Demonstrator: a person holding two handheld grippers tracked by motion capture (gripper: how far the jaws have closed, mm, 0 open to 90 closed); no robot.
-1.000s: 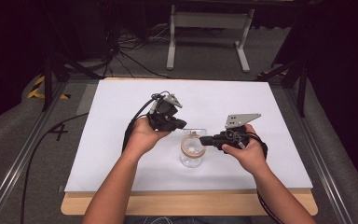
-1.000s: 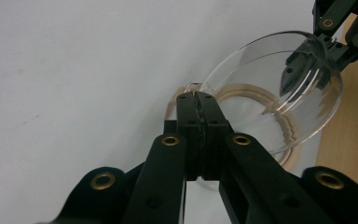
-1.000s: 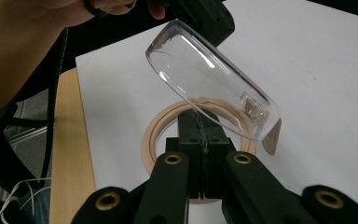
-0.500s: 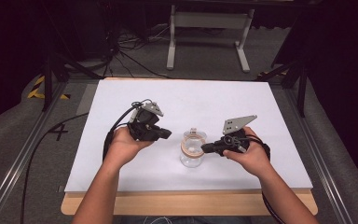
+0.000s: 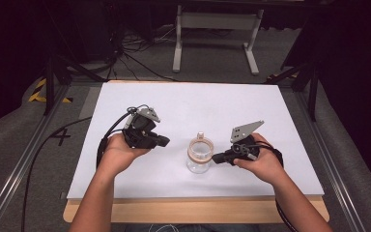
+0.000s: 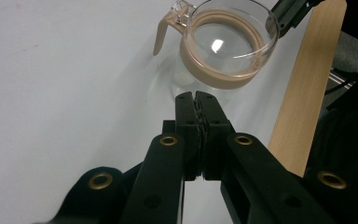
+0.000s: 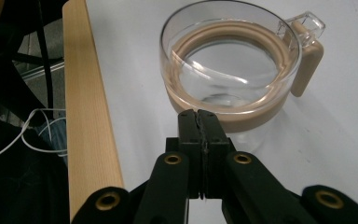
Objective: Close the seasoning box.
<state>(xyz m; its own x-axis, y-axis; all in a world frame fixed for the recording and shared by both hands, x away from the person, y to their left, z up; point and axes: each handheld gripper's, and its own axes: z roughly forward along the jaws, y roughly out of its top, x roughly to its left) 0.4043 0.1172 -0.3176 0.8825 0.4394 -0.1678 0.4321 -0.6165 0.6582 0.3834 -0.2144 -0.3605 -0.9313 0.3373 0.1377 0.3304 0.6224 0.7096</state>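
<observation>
1. We hold the right gripper (image 5: 216, 157) nearest us, its jaws pressed together with nothing between them, tips just beside the glass jug's (image 5: 199, 155) tan band.
2. We hold the left gripper (image 5: 165, 140) on the other side, near the jug but apart from it; its jaws have just been opening a little, though they look all but closed and empty.
3. The jug stands upright between both grippers on the white worktop (image 5: 198, 104), handle turned away from us.
</observation>
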